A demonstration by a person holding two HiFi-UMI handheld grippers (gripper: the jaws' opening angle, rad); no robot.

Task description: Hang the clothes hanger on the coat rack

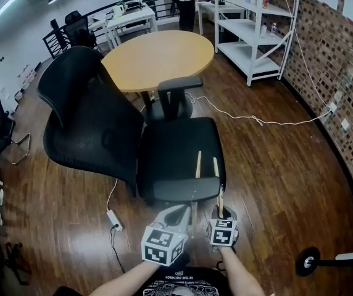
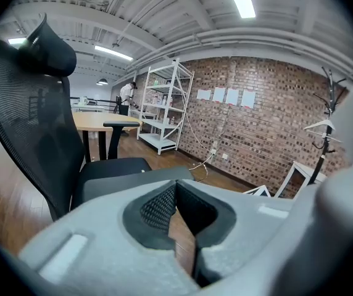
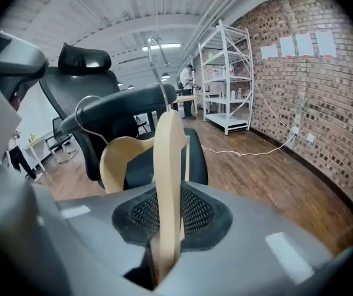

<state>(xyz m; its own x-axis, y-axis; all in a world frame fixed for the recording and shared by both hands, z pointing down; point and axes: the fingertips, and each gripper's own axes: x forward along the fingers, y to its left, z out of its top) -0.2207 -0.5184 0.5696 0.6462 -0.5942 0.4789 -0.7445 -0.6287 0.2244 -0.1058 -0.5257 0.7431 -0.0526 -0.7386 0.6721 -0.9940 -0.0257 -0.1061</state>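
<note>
A pale wooden clothes hanger (image 3: 167, 165) stands on edge between the pads of my right gripper (image 3: 167, 213), which is shut on it. In the head view the hanger (image 1: 216, 168) reaches from the right gripper (image 1: 221, 216) over the front of the black office chair's seat (image 1: 170, 159). My left gripper (image 1: 178, 217) hangs just left of it at the seat's front edge, jaws together and holding nothing; the left gripper (image 2: 176, 193) view shows only floor below its pads. The dark coat rack (image 2: 326, 125) stands off to the right by the brick wall, with a white hanger on it.
The chair's mesh back (image 1: 81, 113) and armrest (image 1: 178, 85) rise behind the seat. Beyond is a round wooden table (image 1: 158, 57), then a white shelving unit (image 1: 257, 23). A white cable (image 1: 257, 119) crosses the wood floor. The coat rack's round base (image 1: 308, 261) sits at lower right.
</note>
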